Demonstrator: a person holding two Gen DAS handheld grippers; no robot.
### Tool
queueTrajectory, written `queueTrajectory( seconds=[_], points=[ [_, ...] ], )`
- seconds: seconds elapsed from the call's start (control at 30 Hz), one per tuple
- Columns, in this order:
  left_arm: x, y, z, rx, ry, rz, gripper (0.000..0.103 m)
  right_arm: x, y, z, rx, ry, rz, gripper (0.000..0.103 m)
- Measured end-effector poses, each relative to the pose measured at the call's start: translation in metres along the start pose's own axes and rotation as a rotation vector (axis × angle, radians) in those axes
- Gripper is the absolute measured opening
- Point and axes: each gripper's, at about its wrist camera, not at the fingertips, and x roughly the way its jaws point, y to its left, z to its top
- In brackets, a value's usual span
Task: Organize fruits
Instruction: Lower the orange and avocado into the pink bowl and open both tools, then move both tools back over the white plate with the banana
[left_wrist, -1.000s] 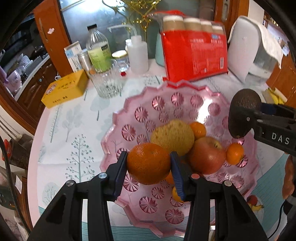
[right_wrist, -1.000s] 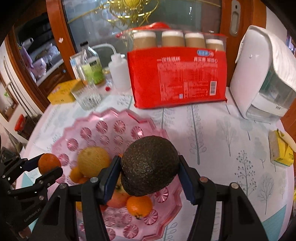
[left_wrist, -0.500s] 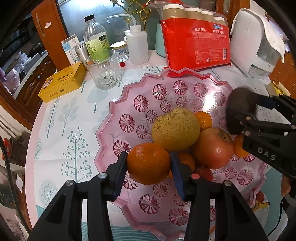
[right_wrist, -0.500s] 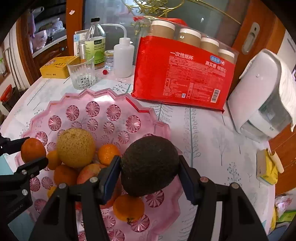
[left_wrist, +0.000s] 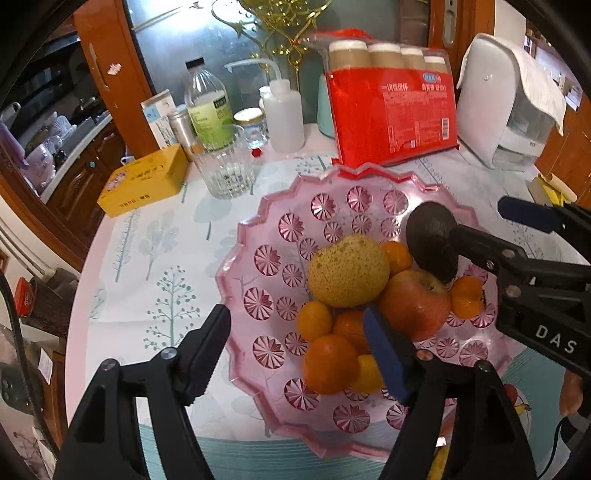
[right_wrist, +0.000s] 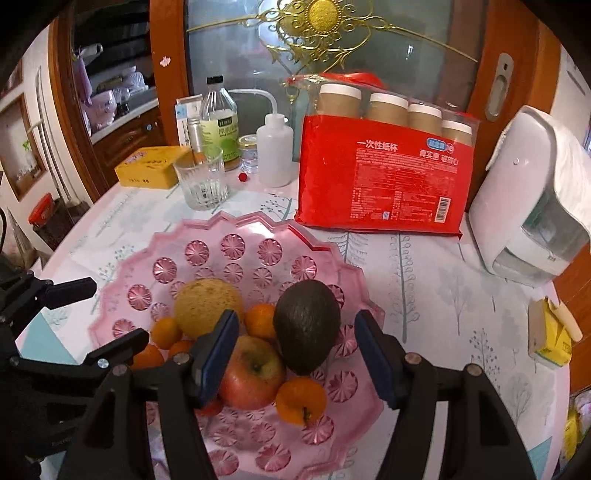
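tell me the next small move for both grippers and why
Probably lift both clear of the pink bowl. Their jaws have just opened: the avocado rests on the fruit pile between the right gripper's spread pads, and the orange lies free of the left gripper.

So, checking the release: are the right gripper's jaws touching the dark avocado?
Apart. The right wrist view shows gaps between the dark avocado and both jaws of the right gripper.

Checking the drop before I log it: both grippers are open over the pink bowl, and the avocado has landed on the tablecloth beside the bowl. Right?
Not quite. The avocado sits inside the pink bowl, leaning on the apple, as the right wrist view shows. The left gripper and right gripper are indeed open, jaws just having opened.
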Motion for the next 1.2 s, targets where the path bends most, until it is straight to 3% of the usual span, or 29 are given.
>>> queueTrajectory(
  seconds=[0.57,0.93,1.2],
  points=[
    [-0.075,-0.026,-0.016,0.009,-0.07,0.046,0.078,-0.076,-0.026,-0.027,0.05,-0.037,0.003,0.066],
    [-0.112,-0.06,-0.034,0.019,-0.1,0.027,0.079,-0.118,-0.055,-0.061,0.072,-0.034,-0.011,0.066],
    [-0.122,-0.084,-0.055,0.028,-0.098,0.004,0.079,-0.122,-0.083,-0.097,0.122,0.017,-0.067,0.066]
  ],
)
